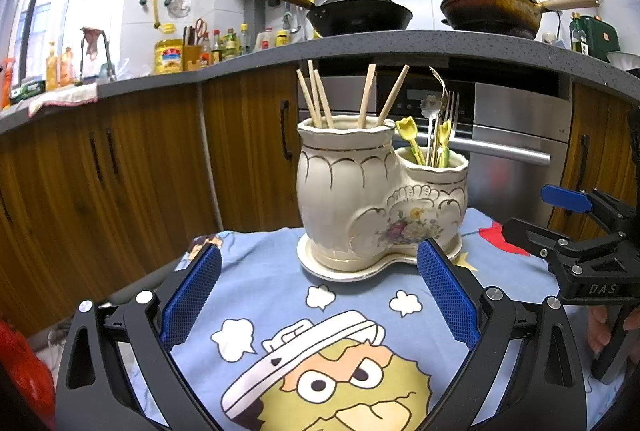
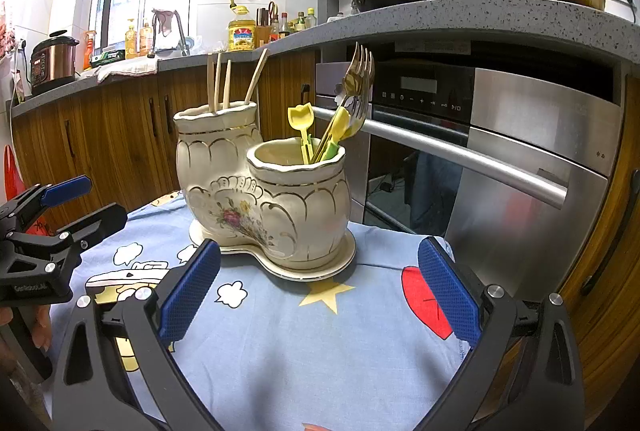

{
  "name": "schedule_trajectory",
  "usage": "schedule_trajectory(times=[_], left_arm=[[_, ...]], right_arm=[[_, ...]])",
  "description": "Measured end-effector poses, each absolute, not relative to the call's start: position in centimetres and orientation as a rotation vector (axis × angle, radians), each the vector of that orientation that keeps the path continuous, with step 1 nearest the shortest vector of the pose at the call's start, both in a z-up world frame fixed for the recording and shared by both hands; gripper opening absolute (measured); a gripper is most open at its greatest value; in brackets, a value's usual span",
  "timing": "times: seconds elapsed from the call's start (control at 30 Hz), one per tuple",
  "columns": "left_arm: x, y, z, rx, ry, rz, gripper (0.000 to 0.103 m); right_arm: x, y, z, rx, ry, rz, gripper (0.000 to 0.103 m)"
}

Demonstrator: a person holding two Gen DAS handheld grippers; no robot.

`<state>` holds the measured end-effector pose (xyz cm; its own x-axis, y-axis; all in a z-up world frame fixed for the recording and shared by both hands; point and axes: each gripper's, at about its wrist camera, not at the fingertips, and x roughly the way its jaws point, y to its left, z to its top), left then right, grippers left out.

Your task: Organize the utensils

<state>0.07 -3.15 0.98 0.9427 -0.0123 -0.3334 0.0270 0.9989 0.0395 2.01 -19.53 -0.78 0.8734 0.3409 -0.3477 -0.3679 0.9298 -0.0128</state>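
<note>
On the cartoon-print cloth (image 1: 280, 295) covering the bench, the ceramic holder (image 1: 360, 187) is the landmark. Left of it the left claw (image 1: 320, 295) gapes, released and empty. Chopsticks (image 1: 320, 95) fill its taller pot, forks (image 2: 358, 83) and yellow picks (image 2: 302, 119) its lower one. Right of it the right claw (image 2: 320, 295) hangs equally released. Judging any leftover sorting, grip one handle high and lift straight.

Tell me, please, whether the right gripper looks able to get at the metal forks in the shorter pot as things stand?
Probably yes: the right gripper is open and empty, the shorter pot faces it, and the forks stick well above the rim with nothing between.
</note>
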Motion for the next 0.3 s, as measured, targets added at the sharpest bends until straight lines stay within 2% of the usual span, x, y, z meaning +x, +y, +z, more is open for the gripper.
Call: schedule_trajectory(times=[0.3], left_arm=[[0.24, -3.12, 0.80, 0.037, 0.354, -0.013, 0.098]], right_arm=[[1.98, -19.52, -0.81, -0.079, 0.351, 0.371, 0.098]])
